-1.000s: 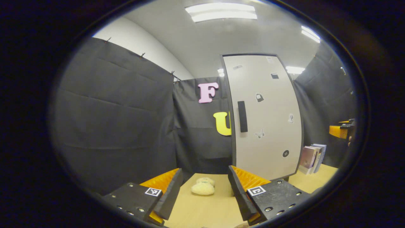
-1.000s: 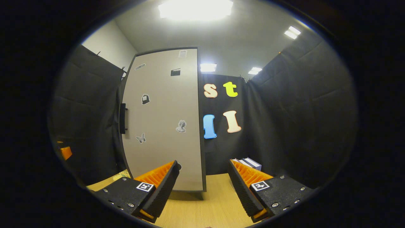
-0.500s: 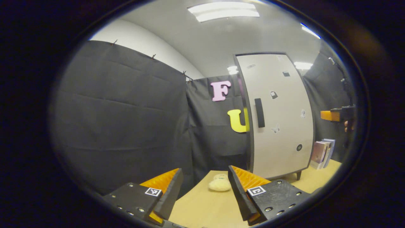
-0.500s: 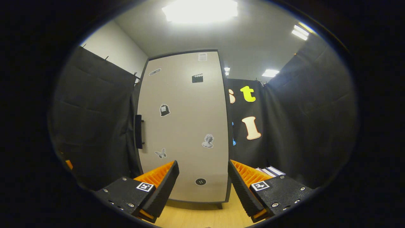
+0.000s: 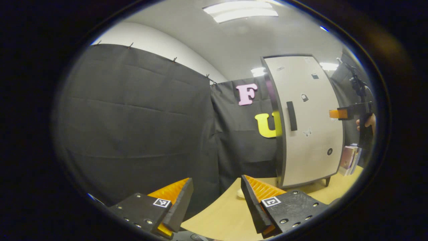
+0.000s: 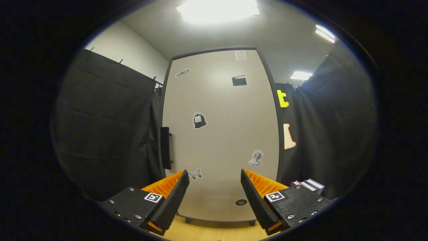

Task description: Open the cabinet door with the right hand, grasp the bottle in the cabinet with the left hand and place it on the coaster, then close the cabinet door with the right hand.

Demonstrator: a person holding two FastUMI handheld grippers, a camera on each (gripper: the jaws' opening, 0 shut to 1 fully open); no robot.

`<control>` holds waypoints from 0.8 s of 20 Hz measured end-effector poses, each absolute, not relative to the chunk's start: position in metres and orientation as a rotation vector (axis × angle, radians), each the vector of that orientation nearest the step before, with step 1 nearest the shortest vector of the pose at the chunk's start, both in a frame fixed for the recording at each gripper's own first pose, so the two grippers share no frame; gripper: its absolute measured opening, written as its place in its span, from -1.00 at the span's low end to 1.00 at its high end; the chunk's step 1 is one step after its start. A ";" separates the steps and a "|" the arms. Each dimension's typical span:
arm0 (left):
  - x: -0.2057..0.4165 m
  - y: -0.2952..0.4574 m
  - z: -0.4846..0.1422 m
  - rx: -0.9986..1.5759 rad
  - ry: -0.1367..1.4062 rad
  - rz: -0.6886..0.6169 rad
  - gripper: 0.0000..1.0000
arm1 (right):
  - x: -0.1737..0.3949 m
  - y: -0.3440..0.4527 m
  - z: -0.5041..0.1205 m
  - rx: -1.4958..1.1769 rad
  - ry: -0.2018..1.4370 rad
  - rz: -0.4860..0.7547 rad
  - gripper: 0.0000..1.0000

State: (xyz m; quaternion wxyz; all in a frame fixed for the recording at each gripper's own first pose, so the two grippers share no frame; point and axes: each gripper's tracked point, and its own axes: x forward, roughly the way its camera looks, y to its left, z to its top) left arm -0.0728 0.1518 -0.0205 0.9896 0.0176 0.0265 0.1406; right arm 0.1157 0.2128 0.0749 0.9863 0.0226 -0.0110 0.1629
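The tall pale cabinet (image 6: 220, 134) stands with its door shut and a dark vertical handle (image 6: 165, 152) on the door's left edge. My right gripper (image 6: 214, 197) faces the door, open and empty, some way off from it. In the left gripper view the cabinet (image 5: 307, 120) is at the right with its handle (image 5: 292, 115). The right gripper (image 5: 344, 113), held by a hand (image 5: 366, 122), hangs in front of the door. My left gripper (image 5: 217, 204) is open and empty over the wooden table's (image 5: 227, 214) left part. The bottle is hidden behind the door.
Several books (image 5: 349, 159) stand beside the cabinet's right side, also books (image 6: 309, 184) in the right gripper view. A small pale object (image 5: 240, 193) lies on the table, partly behind my left gripper's right finger. Black cloth walls close in the booth.
My right gripper has moved closer to the cabinet door, which now looms larger and more central. My left gripper has swung left, so the cabinet slid toward the right of its view.
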 end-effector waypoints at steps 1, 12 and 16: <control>-0.074 0.157 -0.022 0.032 0.056 0.294 0.75 | 0.120 0.221 0.076 0.048 -0.017 0.335 0.92; -0.101 0.215 -0.034 0.026 0.077 0.401 0.75 | 0.160 0.306 0.096 0.043 -0.003 0.417 0.91; -0.107 0.228 -0.040 0.013 0.086 0.425 0.65 | 0.175 0.333 0.101 0.040 0.003 0.432 0.91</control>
